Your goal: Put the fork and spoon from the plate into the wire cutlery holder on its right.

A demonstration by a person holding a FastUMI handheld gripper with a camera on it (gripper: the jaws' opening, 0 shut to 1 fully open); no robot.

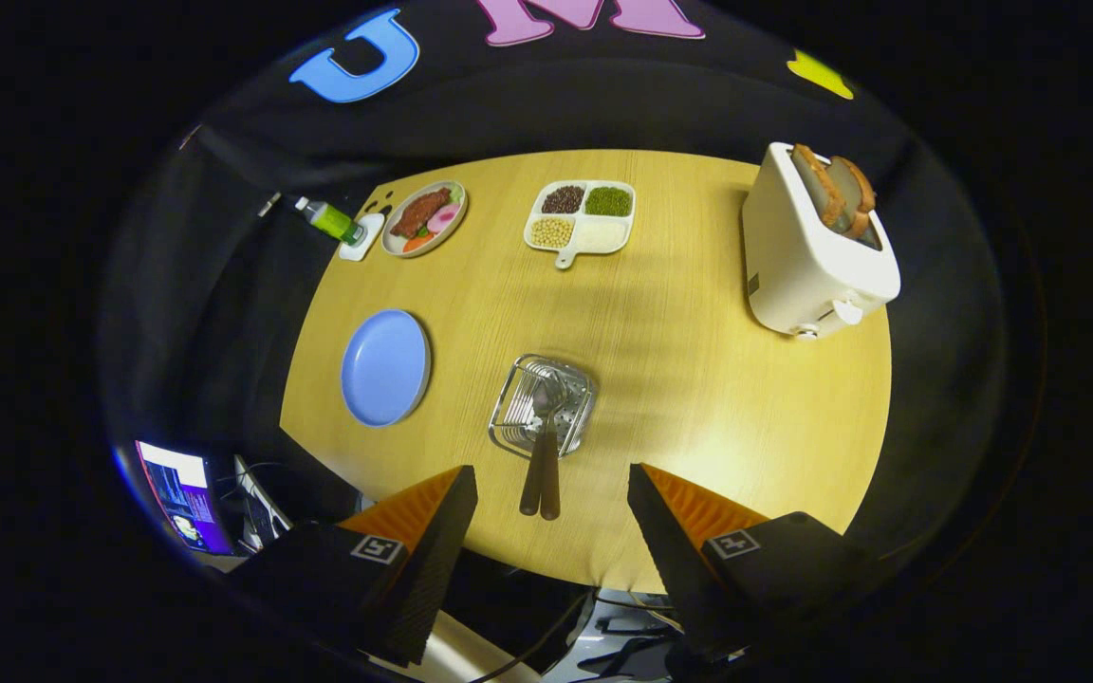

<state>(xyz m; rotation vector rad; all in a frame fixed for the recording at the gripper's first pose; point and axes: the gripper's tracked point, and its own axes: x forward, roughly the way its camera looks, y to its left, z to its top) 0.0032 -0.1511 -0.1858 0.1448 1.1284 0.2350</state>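
Inside wire cutlery holder (543,417), fork and spoon (544,446) stand, brown handles toward wide, empty claw (552,479).

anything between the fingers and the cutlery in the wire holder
Nothing visible. The open gripper has bare table ahead of it, and the fork and spoon already stand in the wire holder, their handles reaching back between the fingers.

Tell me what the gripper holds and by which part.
Nothing: the gripper is open, fingers apart around the brown handles of the fork and spoon in the wire holder.

Dim booth, table (698,379) glare, fisheye warp
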